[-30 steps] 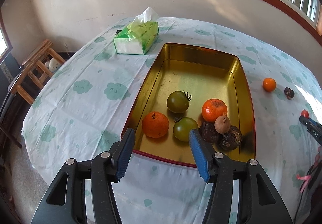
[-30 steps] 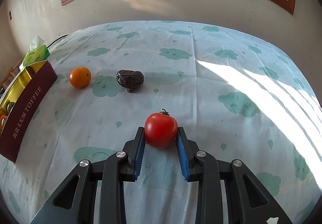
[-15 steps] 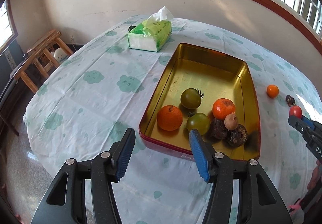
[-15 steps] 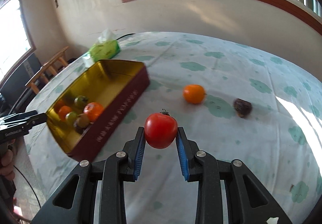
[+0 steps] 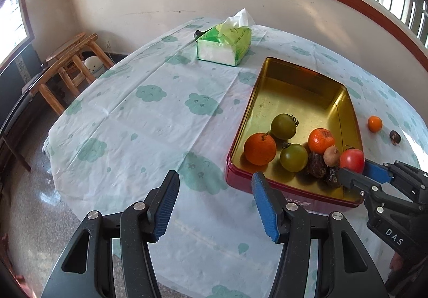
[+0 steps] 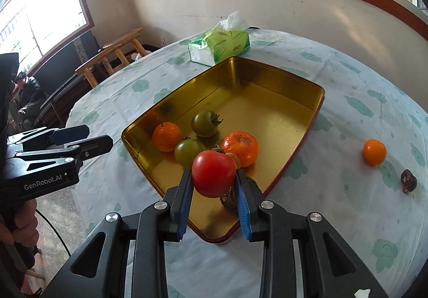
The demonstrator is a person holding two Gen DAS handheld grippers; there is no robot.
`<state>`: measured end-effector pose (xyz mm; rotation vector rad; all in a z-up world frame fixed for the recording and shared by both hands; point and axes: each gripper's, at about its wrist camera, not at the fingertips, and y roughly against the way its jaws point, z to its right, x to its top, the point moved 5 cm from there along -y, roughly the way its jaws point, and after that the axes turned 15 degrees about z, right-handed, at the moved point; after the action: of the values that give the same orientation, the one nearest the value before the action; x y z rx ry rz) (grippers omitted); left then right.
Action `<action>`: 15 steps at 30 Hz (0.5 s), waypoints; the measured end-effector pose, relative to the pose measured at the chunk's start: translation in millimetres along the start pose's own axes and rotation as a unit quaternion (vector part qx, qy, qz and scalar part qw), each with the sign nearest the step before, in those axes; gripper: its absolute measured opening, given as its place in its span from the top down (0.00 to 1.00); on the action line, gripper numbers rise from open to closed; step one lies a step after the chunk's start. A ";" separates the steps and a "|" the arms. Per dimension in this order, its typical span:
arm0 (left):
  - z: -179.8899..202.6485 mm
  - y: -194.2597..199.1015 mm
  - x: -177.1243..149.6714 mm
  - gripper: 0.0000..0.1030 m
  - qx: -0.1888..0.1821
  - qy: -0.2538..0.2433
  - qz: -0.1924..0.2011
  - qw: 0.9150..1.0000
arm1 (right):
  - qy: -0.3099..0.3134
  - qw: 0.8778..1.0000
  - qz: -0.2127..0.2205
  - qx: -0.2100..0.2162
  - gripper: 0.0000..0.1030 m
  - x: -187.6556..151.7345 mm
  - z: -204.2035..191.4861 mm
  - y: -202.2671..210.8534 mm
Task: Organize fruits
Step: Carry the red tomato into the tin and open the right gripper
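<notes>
My right gripper (image 6: 214, 185) is shut on a red tomato (image 6: 213, 173) and holds it over the near end of the gold tin (image 6: 270, 75); it also shows in the left wrist view (image 5: 355, 172). The tin (image 5: 299, 75) holds two green tomatoes (image 5: 283, 126), two oranges (image 5: 260, 148) and dark fruits (image 5: 317, 164). A small orange (image 6: 374, 152) and a dark dried fruit (image 6: 408, 180) lie on the cloth to the tin's right. My left gripper (image 5: 214, 196) is open and empty, left of the tin's near corner.
A green tissue box (image 5: 224, 42) stands beyond the tin. The table edge drops off at the left, with a wooden stool (image 5: 69, 57) on the floor beside it. A person sits by the window (image 6: 26, 94).
My right gripper has carried the red tomato leftward, from above the cloth to above the tin's near end. My left gripper has drawn back to the left of the tin, still open.
</notes>
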<state>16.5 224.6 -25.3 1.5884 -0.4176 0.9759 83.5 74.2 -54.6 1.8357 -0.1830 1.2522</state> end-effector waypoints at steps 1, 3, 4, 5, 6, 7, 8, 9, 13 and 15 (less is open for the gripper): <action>-1.6 0.1 -0.5 0.44 0.002 0.001 0.000 1.000 | 0.003 1.000 -0.002 -0.001 0.72 -1.5 -1.3 -1.3; -3.6 -0.1 -1.5 0.44 0.001 0.002 -0.002 1.000 | 0.007 1.000 -0.004 -0.003 0.72 -3.6 -2.3 -3.2; -4.6 -0.3 -2.2 0.44 0.002 0.002 -0.003 1.000 | 0.010 1.000 -0.005 -0.005 0.72 -4.2 -2.2 -3.9; -5.1 -0.7 -2.6 0.44 0.002 0.001 -0.004 1.000 | 0.012 1.000 -0.007 -0.007 0.72 -4.8 -2.1 -5.0; -5.3 -1.0 -2.8 0.44 0.002 0.000 -0.005 1.000 | 0.012 1.000 -0.009 -0.006 0.72 -5.9 -2.4 -6.2; -5.5 -1.5 -3.5 0.44 0.005 -0.001 -0.006 1.000 | 0.013 1.000 -0.012 -0.004 0.72 -7.2 -3.1 -7.8; -5.1 -1.5 -4.2 0.44 0.004 -0.002 -0.008 1.000 | 0.014 1.000 -0.014 -0.003 0.72 -8.9 -4.1 -9.1; -4.2 -1.4 -5.0 0.44 0.002 -0.003 -0.008 1.000 | 0.016 1.000 -0.017 -0.002 0.72 -10.6 -4.8 -10.1; -0.2 -1.4 -7.5 0.44 -0.002 -0.007 -0.013 1.000 | 0.013 1.000 -0.015 -0.001 0.71 -10.6 -4.0 -10.3; 2.1 -0.1 -7.2 0.44 -0.003 -0.008 -0.013 1.000 | 0.015 1.000 -0.015 -0.003 0.71 -10.5 -4.2 -10.3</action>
<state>13.1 220.9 -31.0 1.5943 -0.4097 0.9419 81.4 79.9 -68.6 1.8074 -0.1430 1.2565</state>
